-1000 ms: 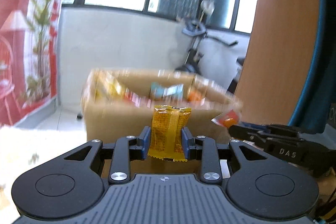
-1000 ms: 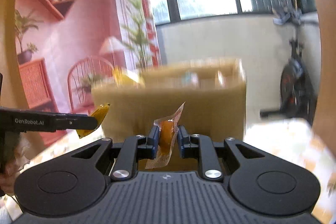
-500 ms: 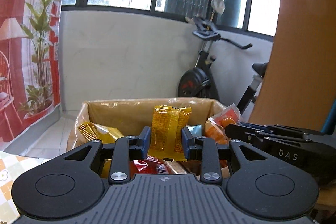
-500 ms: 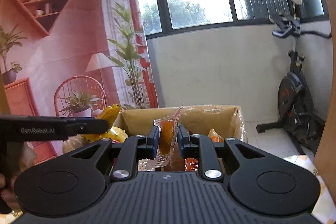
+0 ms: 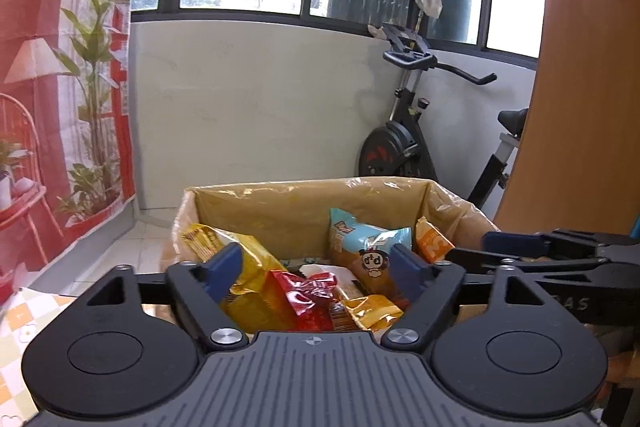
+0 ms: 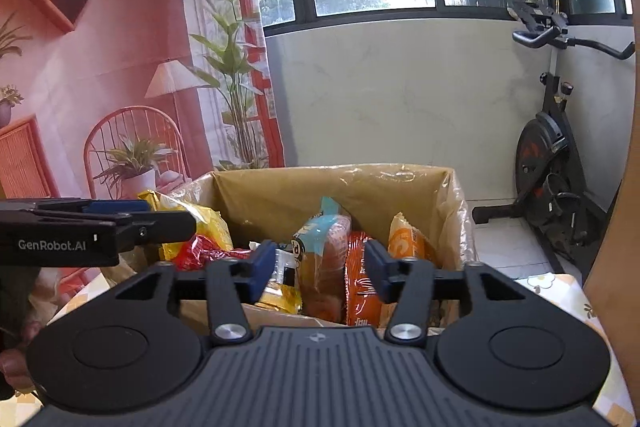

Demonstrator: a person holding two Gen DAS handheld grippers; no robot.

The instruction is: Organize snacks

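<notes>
Hovering over the snack box [image 5: 312, 201], both grippers' fingers [image 5: 226, 265] [image 6: 262, 265] spread wide, apparently empty.

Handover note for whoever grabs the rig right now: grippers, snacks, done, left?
Left gripper: open, empty, over the cardboard box.
Right gripper: open, empty, over the same box, beside the left.
Snacks: several packets lie piled in the lined box, including a yellow bag, a red packet, a light blue packet and an orange packet.
Done: nothing held; packets are in the box.
Left: unclear; no loose snacks visible outside the box in either view.
</notes>
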